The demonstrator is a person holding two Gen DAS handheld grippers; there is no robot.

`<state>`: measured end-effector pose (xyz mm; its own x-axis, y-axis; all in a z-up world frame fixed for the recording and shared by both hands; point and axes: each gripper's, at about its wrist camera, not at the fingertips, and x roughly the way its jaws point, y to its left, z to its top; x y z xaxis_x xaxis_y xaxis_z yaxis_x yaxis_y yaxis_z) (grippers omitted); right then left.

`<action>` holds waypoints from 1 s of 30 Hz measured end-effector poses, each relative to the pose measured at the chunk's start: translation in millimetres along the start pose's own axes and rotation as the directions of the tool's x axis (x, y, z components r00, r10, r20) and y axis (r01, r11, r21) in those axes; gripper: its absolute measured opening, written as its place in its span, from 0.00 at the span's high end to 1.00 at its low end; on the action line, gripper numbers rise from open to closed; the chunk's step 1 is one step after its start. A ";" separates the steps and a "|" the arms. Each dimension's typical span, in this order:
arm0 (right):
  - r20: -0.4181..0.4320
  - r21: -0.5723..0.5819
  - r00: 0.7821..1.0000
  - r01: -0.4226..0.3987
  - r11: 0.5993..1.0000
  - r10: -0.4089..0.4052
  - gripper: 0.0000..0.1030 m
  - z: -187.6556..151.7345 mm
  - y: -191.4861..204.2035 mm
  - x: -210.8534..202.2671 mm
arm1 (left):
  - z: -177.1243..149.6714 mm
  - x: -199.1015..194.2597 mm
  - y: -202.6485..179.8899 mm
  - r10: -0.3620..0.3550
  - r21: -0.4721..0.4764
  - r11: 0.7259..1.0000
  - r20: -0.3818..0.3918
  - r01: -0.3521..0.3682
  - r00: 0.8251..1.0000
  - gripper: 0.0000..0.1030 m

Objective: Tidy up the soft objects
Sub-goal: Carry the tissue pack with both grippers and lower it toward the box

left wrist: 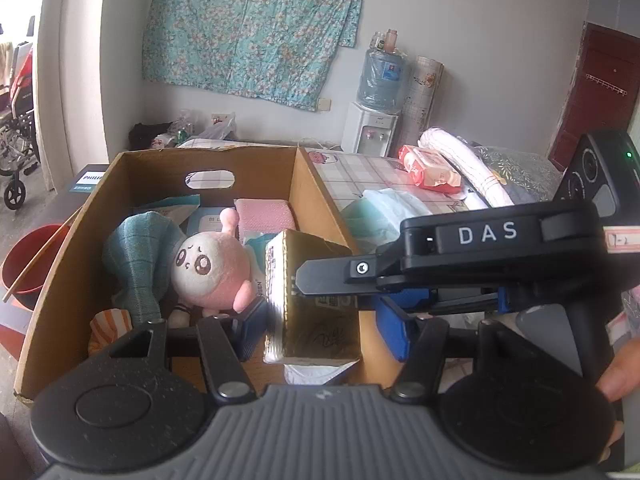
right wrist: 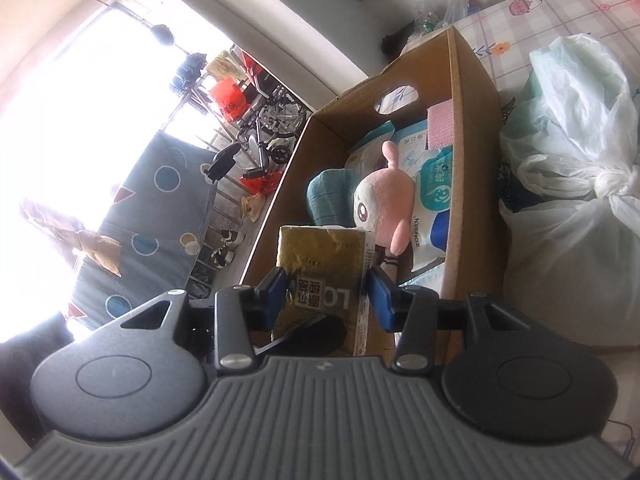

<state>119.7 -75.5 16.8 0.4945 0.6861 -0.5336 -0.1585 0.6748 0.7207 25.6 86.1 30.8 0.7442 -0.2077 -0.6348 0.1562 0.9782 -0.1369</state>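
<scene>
A gold tissue pack [left wrist: 316, 300] hangs over the near right corner of an open cardboard box [left wrist: 100, 204]. My right gripper [right wrist: 326, 298] is shut on the gold pack [right wrist: 320, 256]; its black finger [left wrist: 332, 278] crosses the left wrist view from the right. My left gripper [left wrist: 320, 330] has its blue pads on either side of the same pack, the left pad touching it and the right pad a little clear. In the box lie a pink and white plush toy [left wrist: 214, 266], a teal cloth [left wrist: 140, 256], wet-wipe packs [right wrist: 434, 200] and a pink sponge [left wrist: 264, 216].
The box [right wrist: 468, 152] sits on a bed with a checked sheet [left wrist: 360, 176]. A tied white plastic bag [right wrist: 580, 208] lies right of the box. A red tissue pack [left wrist: 430, 170] and a rolled towel [left wrist: 468, 164] lie farther back. A red basin [left wrist: 28, 264] stands left of the box.
</scene>
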 end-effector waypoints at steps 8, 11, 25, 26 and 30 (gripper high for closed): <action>-0.090 -0.026 0.996 0.013 1.000 -0.015 0.55 5.6 3.2 26.3 | -6.2 8.5 21.7 0.009 -0.069 0.998 -0.047 -0.013 0.999 0.42; -0.113 -0.067 0.993 0.027 0.997 -0.035 0.56 9.2 9.5 35.7 | -8.3 14.3 30.4 0.006 -0.096 0.995 -0.067 -0.013 0.998 0.42; -0.317 -0.182 0.942 0.054 0.982 -0.111 0.55 27.4 36.2 120.8 | -13.3 31.1 80.8 0.043 -0.192 0.979 -0.171 -0.076 0.984 0.33; -0.343 -0.178 0.932 0.062 0.982 -0.121 0.55 28.2 33.7 130.0 | -14.4 31.5 83.6 0.035 -0.196 0.978 -0.181 -0.071 0.983 0.27; -0.444 -0.128 0.884 0.097 0.987 -0.144 0.55 26.0 16.6 165.1 | -17.0 31.0 90.7 0.042 -0.191 0.978 -0.195 -0.080 0.980 0.24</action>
<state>220.9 41.9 -47.8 0.0805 0.6303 -0.7722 -0.2179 0.7671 0.6034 51.8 168.4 -14.2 0.6094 -0.1625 -0.7760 -0.0310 0.9731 -0.2281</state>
